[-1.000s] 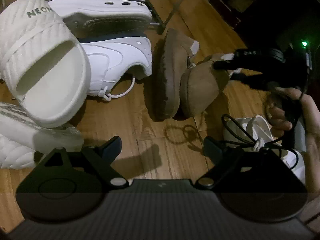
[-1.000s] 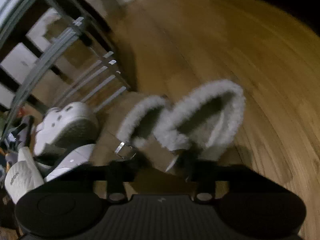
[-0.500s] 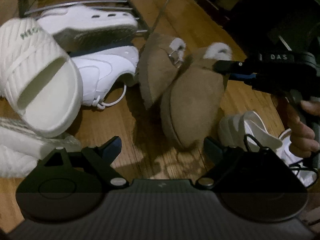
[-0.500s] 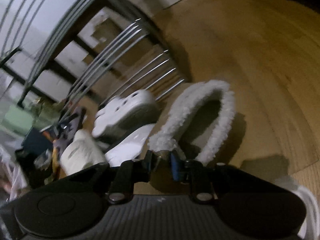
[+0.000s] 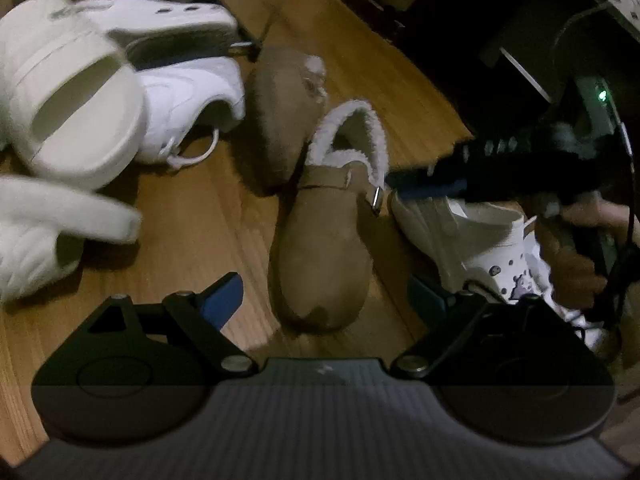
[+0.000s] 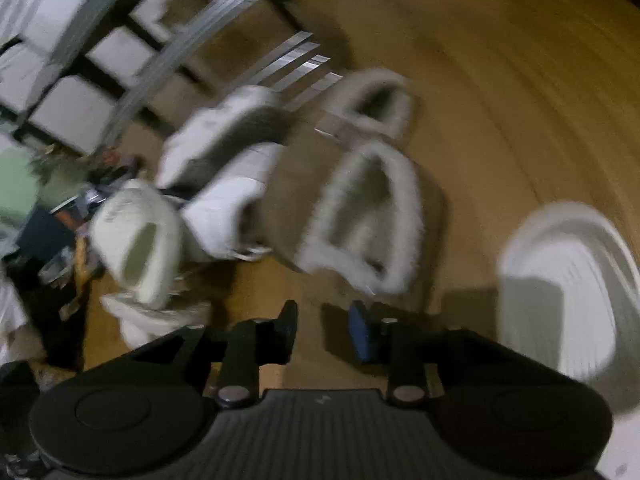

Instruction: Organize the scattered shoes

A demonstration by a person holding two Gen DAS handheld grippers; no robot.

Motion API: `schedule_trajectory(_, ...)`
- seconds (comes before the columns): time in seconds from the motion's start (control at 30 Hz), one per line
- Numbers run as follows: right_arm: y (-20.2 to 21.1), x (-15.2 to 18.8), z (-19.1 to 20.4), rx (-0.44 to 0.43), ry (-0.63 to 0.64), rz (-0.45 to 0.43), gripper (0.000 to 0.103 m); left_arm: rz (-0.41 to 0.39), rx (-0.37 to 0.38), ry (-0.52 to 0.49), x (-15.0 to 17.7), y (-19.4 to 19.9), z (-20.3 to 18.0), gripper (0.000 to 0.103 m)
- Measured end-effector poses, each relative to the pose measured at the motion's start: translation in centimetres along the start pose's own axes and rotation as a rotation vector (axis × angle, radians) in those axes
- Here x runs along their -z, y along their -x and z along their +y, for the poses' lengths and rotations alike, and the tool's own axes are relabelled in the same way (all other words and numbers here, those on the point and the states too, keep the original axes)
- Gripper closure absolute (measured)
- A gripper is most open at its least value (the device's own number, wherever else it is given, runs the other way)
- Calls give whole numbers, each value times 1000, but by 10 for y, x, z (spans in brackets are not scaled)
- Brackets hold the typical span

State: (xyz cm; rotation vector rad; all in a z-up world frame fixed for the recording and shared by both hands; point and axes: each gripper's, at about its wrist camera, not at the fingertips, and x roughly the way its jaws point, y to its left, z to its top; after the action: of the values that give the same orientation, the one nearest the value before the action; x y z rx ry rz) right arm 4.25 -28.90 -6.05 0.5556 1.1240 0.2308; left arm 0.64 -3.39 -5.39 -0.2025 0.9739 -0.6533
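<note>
Two tan slippers with white fleece lining lie on the wood floor. The near one point(image 5: 324, 248) sits upright between my left gripper's open fingers point(image 5: 326, 292), toe toward me; it also shows in the right wrist view point(image 6: 368, 216). The second tan slipper point(image 5: 284, 112) lies on its side behind it. My right gripper point(image 6: 322, 320) is open and empty, just behind the near slipper's heel; it shows in the left wrist view point(image 5: 432, 184) at the right. The right wrist view is blurred.
White slides point(image 5: 76, 116), a white sneaker point(image 5: 192, 104) and a white clog point(image 5: 172, 28) lie at the left by a metal shoe rack point(image 6: 224, 28). A white charm clog point(image 5: 488, 244) lies at the right. Dark furniture stands at the back right.
My right gripper let go of the near tan slipper, which now sits upright on the floor, and pulled back from it. My left gripper moved closer to the slipper.
</note>
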Motion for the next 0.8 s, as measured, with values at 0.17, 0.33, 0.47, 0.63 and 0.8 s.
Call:
schedule_trajectory(0.17, 9, 27, -2, -62, -8, -43, 37, 24, 101, -5, 3, -37, 3, 3)
schedule_trajectory(0.33, 24, 42, 6, 0, 81, -101, 24, 41, 64, -50, 3, -50, -10, 3)
schedule_trajectory(0.47, 11, 35, -3, -6, 35, -66, 24, 165, -6, -71, 1, -81, -11, 1)
schedule_trajectory(0.63, 6, 11, 9, 20, -22, -58, 15, 188, -59, -63, 13, -96, -8, 34)
schedule_trajectory(0.8, -1, -3, 15, 76, 66, -48, 4, 173, -90, 10, 18, -91, -17, 42)
